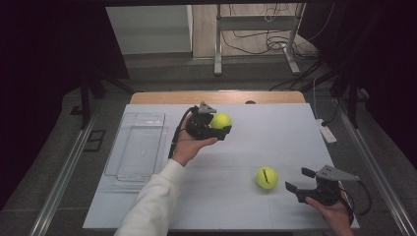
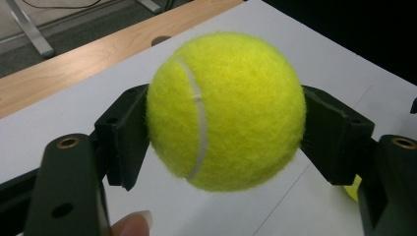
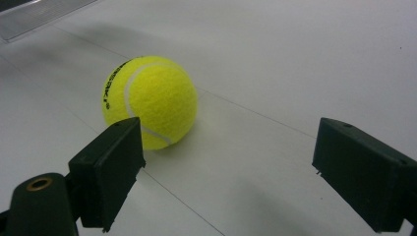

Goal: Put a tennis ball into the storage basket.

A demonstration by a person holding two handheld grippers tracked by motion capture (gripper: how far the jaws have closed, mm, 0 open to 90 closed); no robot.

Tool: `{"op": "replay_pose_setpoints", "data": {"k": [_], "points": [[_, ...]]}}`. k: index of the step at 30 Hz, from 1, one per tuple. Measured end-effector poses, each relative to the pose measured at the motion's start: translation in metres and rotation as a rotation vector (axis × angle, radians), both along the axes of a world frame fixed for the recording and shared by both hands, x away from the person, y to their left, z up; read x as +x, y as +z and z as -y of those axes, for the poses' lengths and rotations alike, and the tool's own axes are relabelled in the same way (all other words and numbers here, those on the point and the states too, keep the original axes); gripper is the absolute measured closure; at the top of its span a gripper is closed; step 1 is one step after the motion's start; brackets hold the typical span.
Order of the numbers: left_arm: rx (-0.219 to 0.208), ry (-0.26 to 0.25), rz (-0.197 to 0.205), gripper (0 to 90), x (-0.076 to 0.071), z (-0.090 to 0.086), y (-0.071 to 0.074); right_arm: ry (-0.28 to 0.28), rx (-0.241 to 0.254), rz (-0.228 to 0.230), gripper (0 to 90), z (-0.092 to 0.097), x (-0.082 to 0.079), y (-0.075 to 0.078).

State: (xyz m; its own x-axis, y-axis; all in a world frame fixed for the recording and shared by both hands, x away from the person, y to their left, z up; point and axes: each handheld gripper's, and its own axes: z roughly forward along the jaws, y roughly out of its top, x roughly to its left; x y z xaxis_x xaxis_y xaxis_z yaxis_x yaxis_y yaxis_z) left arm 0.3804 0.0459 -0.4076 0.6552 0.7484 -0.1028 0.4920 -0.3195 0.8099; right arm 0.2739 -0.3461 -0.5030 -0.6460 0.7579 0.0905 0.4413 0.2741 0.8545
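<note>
My left gripper (image 1: 222,126) is shut on a yellow tennis ball (image 1: 221,121), held a little above the white table (image 1: 275,132) near its middle back. In the left gripper view the tennis ball (image 2: 226,110) sits squeezed between both black pads (image 2: 125,137). A second tennis ball (image 1: 267,177) with black lettering rests on the table at the front right. My right gripper (image 1: 299,180) is open just right of it, jaws pointing at it. In the right gripper view that second ball (image 3: 150,101) lies ahead of the left pad (image 3: 110,169), with nothing between the jaws.
A clear plastic tray (image 1: 139,146) lies on the table's left side. A strip of bare wood (image 1: 216,97) shows along the table's far edge. Beyond it are metal frame legs (image 1: 218,44) and cables on the floor. A white object (image 1: 327,132) hangs off the right edge.
</note>
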Motion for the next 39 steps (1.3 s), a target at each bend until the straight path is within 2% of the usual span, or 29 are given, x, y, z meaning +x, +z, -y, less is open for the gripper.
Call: {"op": "replay_pose_setpoints", "data": {"k": [21,39], "points": [[-0.001,0.041,0.021,26.9,-0.007,-0.022,0.01,-0.002,0.0,0.001,12.1,0.0,-0.001,0.0],[-0.006,0.08,0.036,26.9,-0.006,-0.032,0.014,-0.002,-0.002,0.001,12.1,0.0,0.0,0.0]]}}
